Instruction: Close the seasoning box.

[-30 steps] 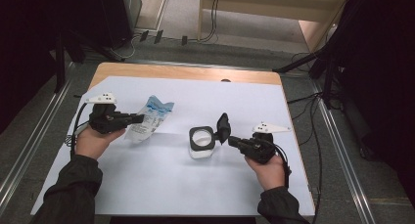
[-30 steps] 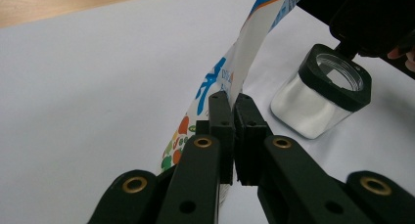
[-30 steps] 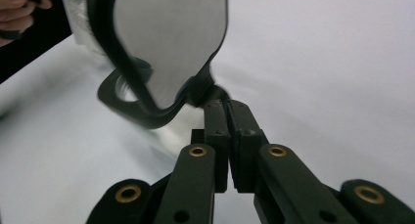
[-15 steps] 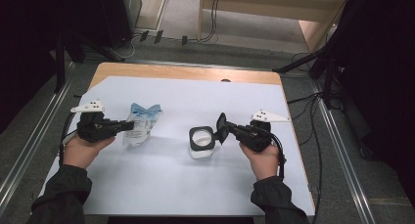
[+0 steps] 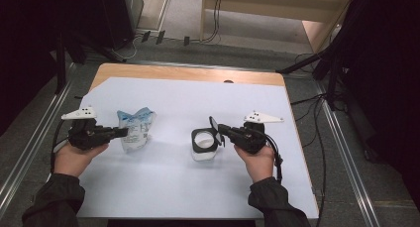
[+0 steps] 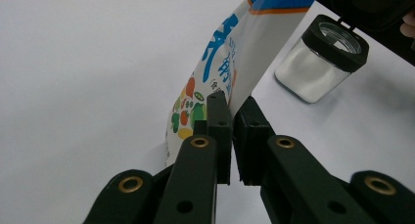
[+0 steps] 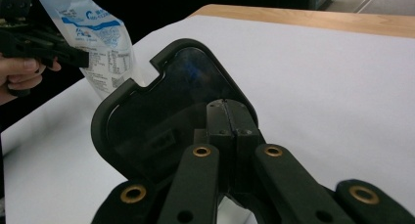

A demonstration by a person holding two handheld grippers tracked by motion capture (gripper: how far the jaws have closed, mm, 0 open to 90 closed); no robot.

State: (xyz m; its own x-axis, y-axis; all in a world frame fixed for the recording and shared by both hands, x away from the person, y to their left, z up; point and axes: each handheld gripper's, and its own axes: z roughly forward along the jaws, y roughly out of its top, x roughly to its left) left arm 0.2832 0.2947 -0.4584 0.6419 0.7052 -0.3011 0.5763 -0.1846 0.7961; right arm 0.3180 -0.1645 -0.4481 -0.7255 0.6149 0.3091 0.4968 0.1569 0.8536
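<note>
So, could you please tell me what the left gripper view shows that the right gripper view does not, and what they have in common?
Left gripper view alone: the left gripper shut on the edge of the printed pouch, its colourful printed side, and the glass jar with its open black rim and white contents.

Right gripper view alone: the right gripper shut on the jar's black hinged lid, the wooden table edge, and the person's left hand on its gripper.

Both share: the pouch and the white table cover.
</note>
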